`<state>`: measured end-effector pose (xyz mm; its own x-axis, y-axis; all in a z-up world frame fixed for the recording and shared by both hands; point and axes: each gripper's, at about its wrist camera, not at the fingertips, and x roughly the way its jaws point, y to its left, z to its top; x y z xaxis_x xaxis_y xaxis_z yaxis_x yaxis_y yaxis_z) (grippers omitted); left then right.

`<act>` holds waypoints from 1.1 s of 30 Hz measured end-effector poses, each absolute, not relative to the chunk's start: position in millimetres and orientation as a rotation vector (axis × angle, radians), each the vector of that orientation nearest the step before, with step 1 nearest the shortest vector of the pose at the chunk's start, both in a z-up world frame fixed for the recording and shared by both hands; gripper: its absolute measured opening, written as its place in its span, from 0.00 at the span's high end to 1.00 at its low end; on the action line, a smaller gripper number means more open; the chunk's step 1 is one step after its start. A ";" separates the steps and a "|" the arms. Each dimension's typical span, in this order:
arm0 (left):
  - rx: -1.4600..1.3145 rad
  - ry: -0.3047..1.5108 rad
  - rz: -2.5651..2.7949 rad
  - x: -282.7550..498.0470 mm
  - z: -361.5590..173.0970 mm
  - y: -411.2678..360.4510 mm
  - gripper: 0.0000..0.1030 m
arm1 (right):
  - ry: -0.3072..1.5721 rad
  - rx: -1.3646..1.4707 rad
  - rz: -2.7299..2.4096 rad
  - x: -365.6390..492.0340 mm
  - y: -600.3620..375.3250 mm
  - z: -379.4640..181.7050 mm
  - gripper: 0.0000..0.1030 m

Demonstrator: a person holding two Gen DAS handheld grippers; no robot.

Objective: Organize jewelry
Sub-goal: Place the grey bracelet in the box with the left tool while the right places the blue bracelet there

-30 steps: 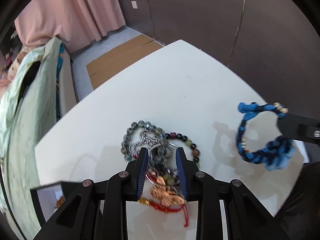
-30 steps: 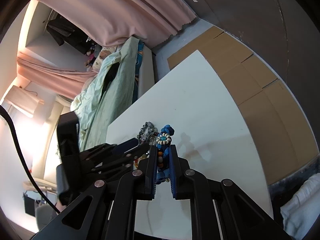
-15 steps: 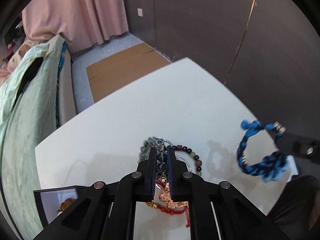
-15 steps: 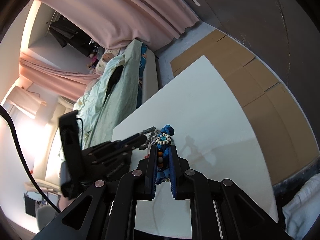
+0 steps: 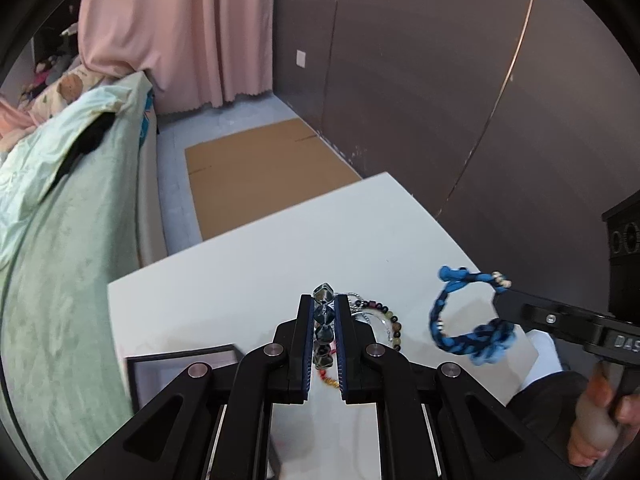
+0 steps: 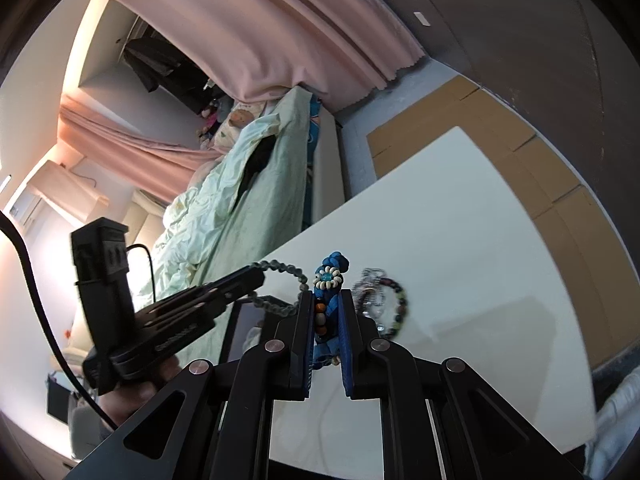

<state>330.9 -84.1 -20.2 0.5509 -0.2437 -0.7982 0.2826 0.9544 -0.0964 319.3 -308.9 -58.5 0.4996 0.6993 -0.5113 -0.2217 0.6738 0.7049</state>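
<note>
My left gripper (image 5: 324, 300) is shut on a grey faceted bead bracelet (image 5: 323, 320) and holds it lifted above the white table (image 5: 248, 276). From the right wrist view the bracelet (image 6: 280, 270) hangs as a loop from the left gripper (image 6: 256, 278). My right gripper (image 6: 326, 296) is shut on a blue braided cord bracelet (image 6: 330, 280), held in the air; it also shows in the left wrist view (image 5: 452, 320). A pile of remaining jewelry (image 5: 376, 316) with a dark bead bracelet (image 6: 394, 308) and a red cord piece (image 5: 328, 378) lies on the table.
A black-framed jewelry box (image 5: 180, 368) sits on the table at the left front; it also shows in the right wrist view (image 6: 246, 328). A bed with a green cover (image 5: 60, 240) stands beyond the table's left edge. Cardboard (image 5: 256, 176) lies on the floor.
My left gripper closed on the grey bead bracelet in the pile and lifted it off the table. My right gripper kept hold of the blue bracelet and stayed raised.
</note>
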 end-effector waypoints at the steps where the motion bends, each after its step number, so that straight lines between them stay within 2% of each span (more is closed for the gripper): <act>1: 0.044 0.930 -0.307 327.8 -16.6 -79.3 0.90 | 0.878 0.616 0.606 319.0 -305.0 -57.2 0.88; 18: 0.005 0.902 -0.217 296.3 1.3 -11.9 0.90 | 0.846 0.575 0.683 313.1 -242.8 -45.2 0.88; 28: -0.033 1.011 -0.179 296.2 -15.5 15.4 0.87 | 0.854 0.530 0.735 309.2 -211.3 -44.9 0.88; 30: -0.049 1.015 -0.170 293.1 -16.2 23.8 0.81 | 0.851 0.518 0.752 307.6 -206.9 -44.1 0.88; 31: -0.053 1.012 -0.163 291.6 -16.0 26.8 0.70 | 0.849 0.513 0.759 307.7 -204.5 -43.4 0.88; 32: -0.058 1.004 -0.155 289.2 -15.4 31.0 0.55 | 0.849 0.511 0.764 307.2 -202.4 -43.2 0.88; 33: -0.063 0.995 -0.151 287.0 -14.5 34.1 0.47 | 0.849 0.511 0.772 307.2 -200.3 -43.3 0.88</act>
